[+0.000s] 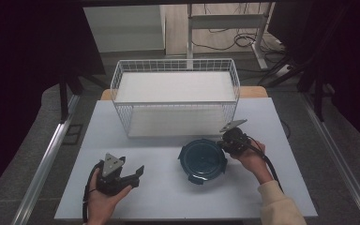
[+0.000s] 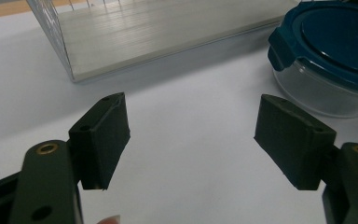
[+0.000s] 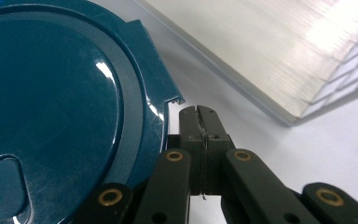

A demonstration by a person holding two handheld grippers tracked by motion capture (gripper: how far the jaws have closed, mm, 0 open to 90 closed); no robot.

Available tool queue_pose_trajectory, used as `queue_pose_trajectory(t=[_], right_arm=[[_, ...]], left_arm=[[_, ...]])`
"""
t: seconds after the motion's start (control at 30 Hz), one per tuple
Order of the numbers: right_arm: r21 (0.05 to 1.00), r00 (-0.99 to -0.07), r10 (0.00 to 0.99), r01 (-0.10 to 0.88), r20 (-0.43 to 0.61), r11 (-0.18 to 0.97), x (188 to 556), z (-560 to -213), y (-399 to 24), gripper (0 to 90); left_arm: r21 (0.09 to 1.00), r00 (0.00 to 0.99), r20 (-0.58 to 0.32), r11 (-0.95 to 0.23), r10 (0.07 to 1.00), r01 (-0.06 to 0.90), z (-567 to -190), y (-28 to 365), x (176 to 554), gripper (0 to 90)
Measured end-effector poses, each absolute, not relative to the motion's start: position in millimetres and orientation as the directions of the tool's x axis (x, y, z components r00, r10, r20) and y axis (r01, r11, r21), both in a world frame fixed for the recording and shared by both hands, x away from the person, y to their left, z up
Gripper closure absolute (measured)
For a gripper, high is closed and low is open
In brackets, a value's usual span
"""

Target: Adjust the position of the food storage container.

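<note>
Glass container w/ blue lid (image 1: 202, 161) sits centre-right of the high view, below the wire basket (image 1: 176, 96). Right gripper (image 1: 225, 142), jaws closed & empty, presses its upper-right rim, prob. nudging it. Left gripper (image 1: 133, 175), lower left, jaws apart, nothing held, waits clear.

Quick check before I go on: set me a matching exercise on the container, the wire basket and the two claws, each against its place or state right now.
Things:
1. left claw
2. right claw
3. round container with the blue lid
4. white wire basket

States or places:
A. at the far side of the table, behind everything else
B. jaws apart over bare table
C. jaws shut together beside the lid's rim
D. lid on, in front of the basket

Pairs: 1-B, 2-C, 3-D, 4-A
</note>
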State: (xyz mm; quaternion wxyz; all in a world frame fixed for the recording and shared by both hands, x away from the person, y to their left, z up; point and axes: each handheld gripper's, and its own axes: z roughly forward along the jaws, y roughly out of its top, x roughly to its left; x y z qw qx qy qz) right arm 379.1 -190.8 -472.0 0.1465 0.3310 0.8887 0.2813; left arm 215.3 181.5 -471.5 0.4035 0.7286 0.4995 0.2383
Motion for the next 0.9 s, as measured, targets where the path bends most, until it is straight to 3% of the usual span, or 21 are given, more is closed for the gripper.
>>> queue_pose_trajectory(t=[0.9], right_arm=[[0.583, -0.795, 0.599, 0.443, -0.096, 0.681, 361, -475, -155, 90.0]], left_arm=[[0.821, 0.388, -0.069, -0.169, 0.919, 0.545, -475, 183, 220, 26.3]])
